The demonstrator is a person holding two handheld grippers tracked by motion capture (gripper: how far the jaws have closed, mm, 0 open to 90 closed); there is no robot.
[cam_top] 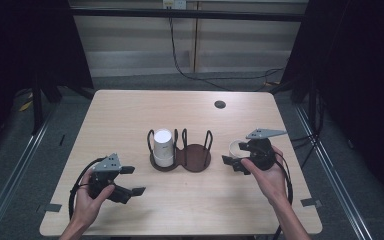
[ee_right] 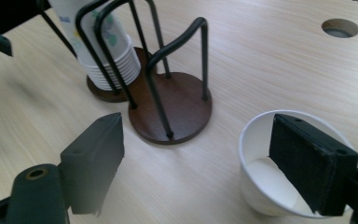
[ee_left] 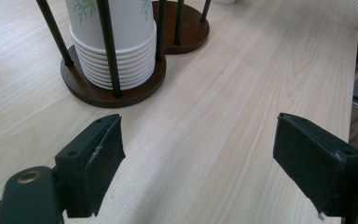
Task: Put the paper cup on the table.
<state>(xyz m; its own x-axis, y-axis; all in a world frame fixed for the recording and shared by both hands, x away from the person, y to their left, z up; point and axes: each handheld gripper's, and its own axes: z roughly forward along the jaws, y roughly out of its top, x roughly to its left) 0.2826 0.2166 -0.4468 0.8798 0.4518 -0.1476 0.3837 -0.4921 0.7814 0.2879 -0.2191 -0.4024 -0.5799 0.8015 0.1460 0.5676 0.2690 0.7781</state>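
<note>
A dark wooden cup holder [cam_top: 197,157] with black wire posts stands mid-table. Its left bay holds a stack of white paper cups [cam_top: 163,147]; the right bay is bare. A single white paper cup [cam_top: 235,147] stands upright on the table to the holder's right. My right gripper [cam_top: 234,154] is open at that cup. In the right gripper view the right jaw dips inside the cup [ee_right: 261,172] and the left jaw stands well outside it, so my right gripper [ee_right: 200,158] grips nothing. My left gripper [cam_top: 135,180] rests open near the front left, pointing at the stack [ee_left: 121,37].
A round cable hole [cam_top: 220,104] lies in the table top at the back right. Bare wood lies between my left gripper [ee_left: 198,158] and the holder's base [ee_left: 102,95]. The table's right edge is close behind my right hand.
</note>
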